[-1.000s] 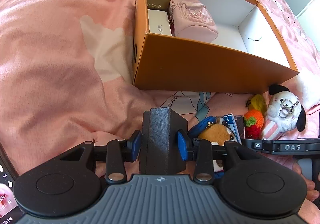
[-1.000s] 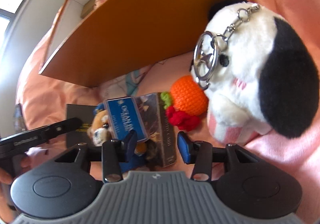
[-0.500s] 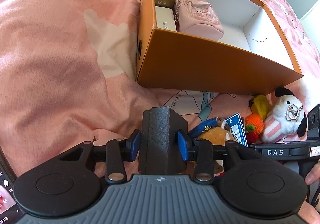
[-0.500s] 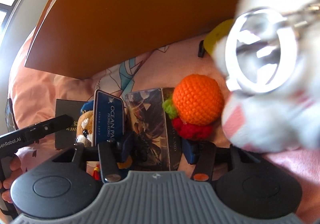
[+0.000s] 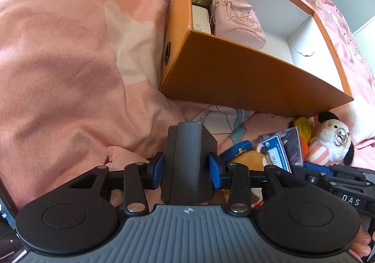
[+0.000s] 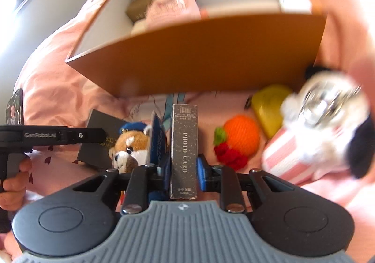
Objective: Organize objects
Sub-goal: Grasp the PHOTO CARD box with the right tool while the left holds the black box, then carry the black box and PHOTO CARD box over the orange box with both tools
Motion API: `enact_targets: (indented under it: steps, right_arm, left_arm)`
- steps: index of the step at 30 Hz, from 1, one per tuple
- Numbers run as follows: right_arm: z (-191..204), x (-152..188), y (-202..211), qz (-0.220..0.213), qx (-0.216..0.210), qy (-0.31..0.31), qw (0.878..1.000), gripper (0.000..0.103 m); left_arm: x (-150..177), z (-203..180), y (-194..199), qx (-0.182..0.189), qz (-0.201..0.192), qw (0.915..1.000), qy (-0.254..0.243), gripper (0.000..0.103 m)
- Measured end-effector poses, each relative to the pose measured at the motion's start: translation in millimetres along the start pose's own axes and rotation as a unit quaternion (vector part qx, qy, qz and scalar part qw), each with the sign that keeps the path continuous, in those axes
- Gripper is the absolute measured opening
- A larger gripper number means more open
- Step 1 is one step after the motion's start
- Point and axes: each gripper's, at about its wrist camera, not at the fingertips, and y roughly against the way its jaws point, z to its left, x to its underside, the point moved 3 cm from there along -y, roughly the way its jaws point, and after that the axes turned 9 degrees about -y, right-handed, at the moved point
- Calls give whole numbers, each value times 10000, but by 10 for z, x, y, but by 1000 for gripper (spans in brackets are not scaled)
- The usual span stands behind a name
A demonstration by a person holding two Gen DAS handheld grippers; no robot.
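Both grippers pinch loads near the orange box [image 5: 246, 75]: left gripper [image 5: 186, 167] a black box [image 5: 185, 159], right gripper [image 6: 183, 167] a photo card box [image 6: 184, 145], presumably for stowing.

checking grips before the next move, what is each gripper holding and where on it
Left gripper clamps the black box across its two side faces. Right gripper clamps the photo card box across its broad faces, near its lower end.

Pouch [image 5: 236, 20] inside box [image 5: 246, 75], seemingly behind toys [image 5: 330, 143].
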Motion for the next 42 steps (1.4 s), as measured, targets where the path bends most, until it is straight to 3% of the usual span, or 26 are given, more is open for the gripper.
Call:
enact_targets:
  steps: [4, 10, 17, 22, 25, 34, 42]
  right_arm:
    - [100, -35, 165, -249, 520, 535, 9969, 24]
    - [168, -95, -44, 250, 875, 1201, 9886, 25]
    - [107, -293, -180, 656, 579, 1078, 9903, 28]
    - [37, -287, -94, 673, 463, 903, 9926, 27]
    - [187, -217, -190, 529, 539, 1007, 9920, 26]
    - [282, -218, 390, -343, 714, 1206, 9895, 24]
    - [381, -438, 914, -1062, 288, 1091, 9879, 24]
  left_arm:
    - [-5, -58, 22, 149, -33, 9999, -16, 42]
    - [-16, -158, 1, 162, -60, 9996, -220, 38]
    - [-6, -171, -1, 158, -83, 9994, -288, 38]
    - [2, -173, 13, 165, -122, 9994, -288, 38]
    - [0, -190, 82, 157, -232, 9990, -345, 37]
    - [-106, -400, 538, 180, -906, 9927, -771, 37]
    - [-358, -591, 873, 509, -1476, 9831, -956, 37]
